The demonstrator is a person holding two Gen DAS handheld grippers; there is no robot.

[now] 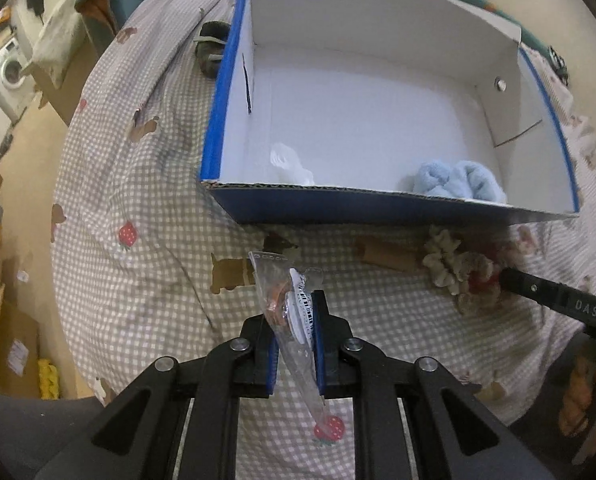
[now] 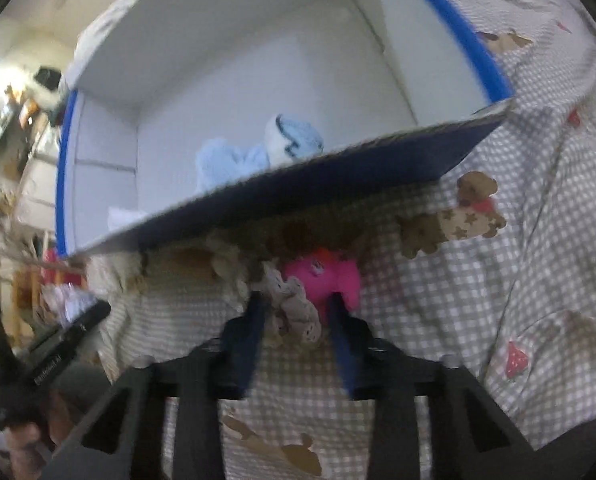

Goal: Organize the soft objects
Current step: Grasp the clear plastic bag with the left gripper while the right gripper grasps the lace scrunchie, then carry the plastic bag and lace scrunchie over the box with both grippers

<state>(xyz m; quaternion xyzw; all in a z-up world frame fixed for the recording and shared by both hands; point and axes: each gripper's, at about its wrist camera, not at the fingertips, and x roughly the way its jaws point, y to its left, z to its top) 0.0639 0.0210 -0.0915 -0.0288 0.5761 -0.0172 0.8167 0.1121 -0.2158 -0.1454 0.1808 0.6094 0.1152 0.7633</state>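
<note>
Item: soft-goods sort on a bed with checked cover [image 1: 146, 208], into a blue-and-white cardboard box [image 1: 378, 204]. Left gripper [image 1: 296, 322]: jaws closed on a clear plastic packet [image 1: 288, 308], a printed white item inside, held off the cover just short of the box's near wall. Right gripper [image 2: 296, 316]: jaws set either side of a cream frilly scrunchie [image 2: 294, 308], with a pink plush piece [image 2: 330, 280] touching it on the right; the view is motion-blurred, so whether the pads already press the fabric cannot be told. Contents of box: a pale blue fuzzy bundle [image 1: 458, 180] in the near right corner, a white soft item [image 1: 290, 164] near the left; the rest of the floor bare. Handling, judged: the right jaws should take the scrunchie's bulk and leave the pink piece out of the pinch; the left should lift the packet above the near wall's raw corrugated edge before going forward, since the dangling tail could snag there. Clearances: scrunchie lies just beside the box's near wall, so lifting straight up first looks safest. The two grippers work near each other, so one at a time over the rim. Open room lies in the box's middle and back.
</note>
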